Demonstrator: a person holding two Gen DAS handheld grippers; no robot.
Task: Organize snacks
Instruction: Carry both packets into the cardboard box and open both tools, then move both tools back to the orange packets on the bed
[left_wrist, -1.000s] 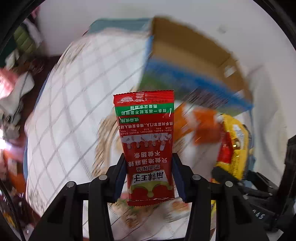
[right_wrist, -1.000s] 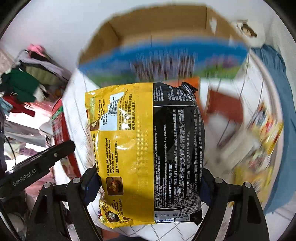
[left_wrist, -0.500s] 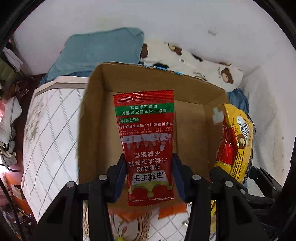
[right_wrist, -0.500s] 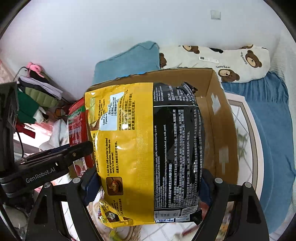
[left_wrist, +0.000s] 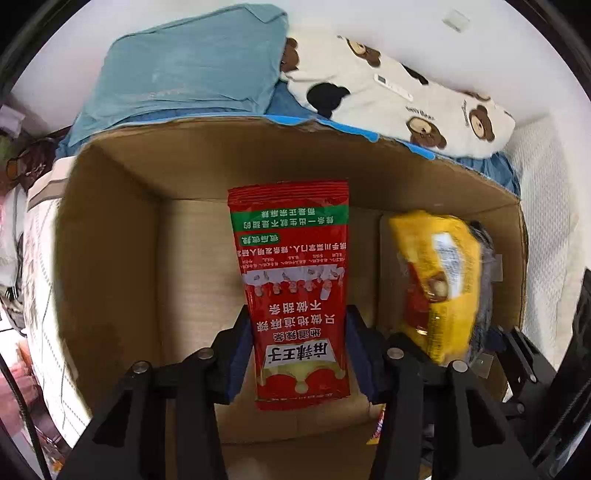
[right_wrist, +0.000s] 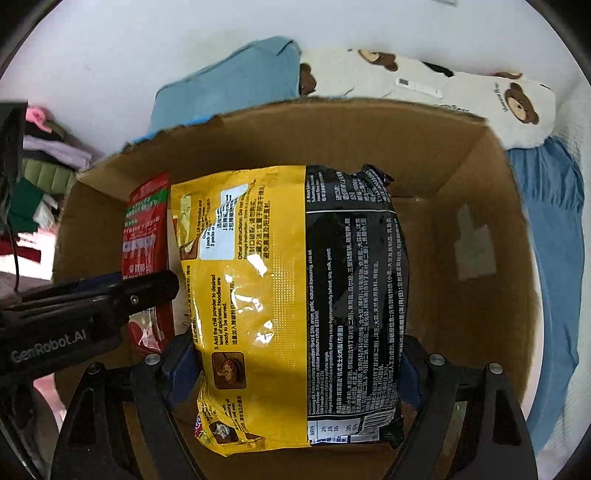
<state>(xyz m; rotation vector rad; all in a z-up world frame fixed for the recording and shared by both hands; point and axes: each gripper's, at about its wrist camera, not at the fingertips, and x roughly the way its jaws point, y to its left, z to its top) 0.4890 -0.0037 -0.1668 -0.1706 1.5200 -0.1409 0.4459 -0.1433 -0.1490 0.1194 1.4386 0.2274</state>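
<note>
over the open cardboard box (left_wrist: 110, 258), i'm pinching the red snack packet (left_wrist: 295, 280) in my left gripper (left_wrist: 299, 354), long axis pointing down into it, while my right gripper (right_wrist: 295, 369) is clamping the yellow noodle bag (right_wrist: 288, 288) alongside.

Bright even light, fisheye-warped dark rims, slight blur, packet glare.

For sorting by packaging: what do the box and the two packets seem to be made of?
Box: brown corrugated cardboard, matte, apparently; torn fibrous rim.
Red packet: likely thin plastic film, slightly glossy; crimped top seal.
Yellow-and-black packet: probably glossy plastic film; bright glare patches and wrinkles.
</note>
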